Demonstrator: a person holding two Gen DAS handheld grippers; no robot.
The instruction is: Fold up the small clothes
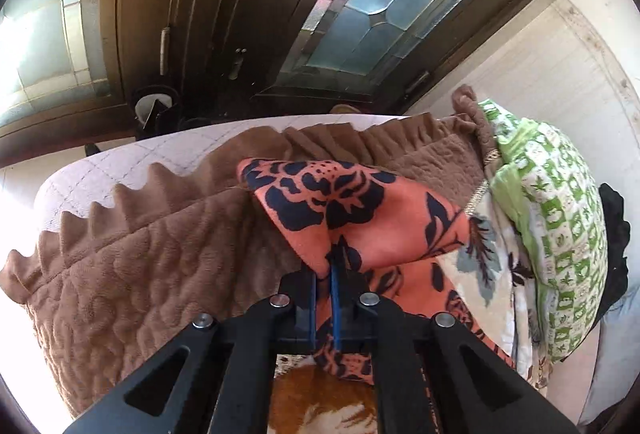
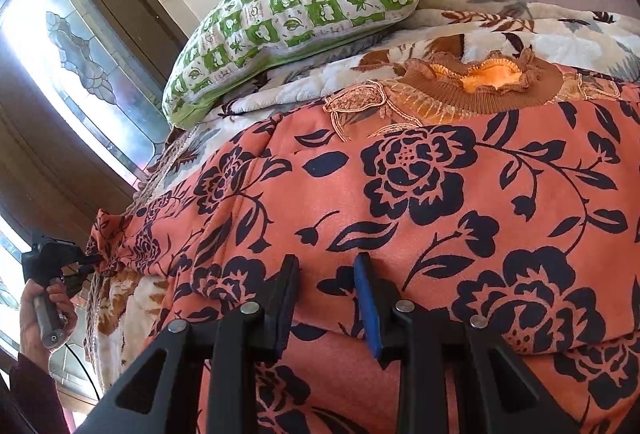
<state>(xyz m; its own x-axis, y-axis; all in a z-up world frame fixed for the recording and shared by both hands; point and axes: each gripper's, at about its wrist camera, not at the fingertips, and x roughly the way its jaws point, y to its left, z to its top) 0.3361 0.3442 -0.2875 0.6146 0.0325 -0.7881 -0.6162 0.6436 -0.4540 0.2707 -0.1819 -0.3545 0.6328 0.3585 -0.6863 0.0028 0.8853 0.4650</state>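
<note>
The orange top with dark flowers [image 2: 400, 193] lies spread out on the bed, on top of a white blanket with brown leaves [image 2: 540, 21]. Its brown knit collar [image 2: 480, 89] is at the far side in the right wrist view, near the green and white pillow [image 2: 288, 17]. The step in hand looks like the start of a fold: one end of the top is being picked up. The left tongs [image 1: 326, 266] are pinched shut on a bunched bit of the orange cloth, which looks like a sleeve end or a corner, and the cloth rises up in a little peak past the blue pads [image 1: 335, 298]. In the right wrist view the same left tongs [image 2: 90, 258] are at the far left edge of the top, held by a hand [image 2: 48, 310]. The right tongs [image 2: 326, 274] are partly open, with a gap between the two sides, and they point down at the middle of the top. I cannot tell if the tips touch the cloth, and they do not hold anything. Next, the left tongs likely need to carry that end over the body of the top and lay it flat. The right tongs may need to press the middle down so the top does not slide. The brown quilt [image 1: 140, 274] lies beside the top
</note>
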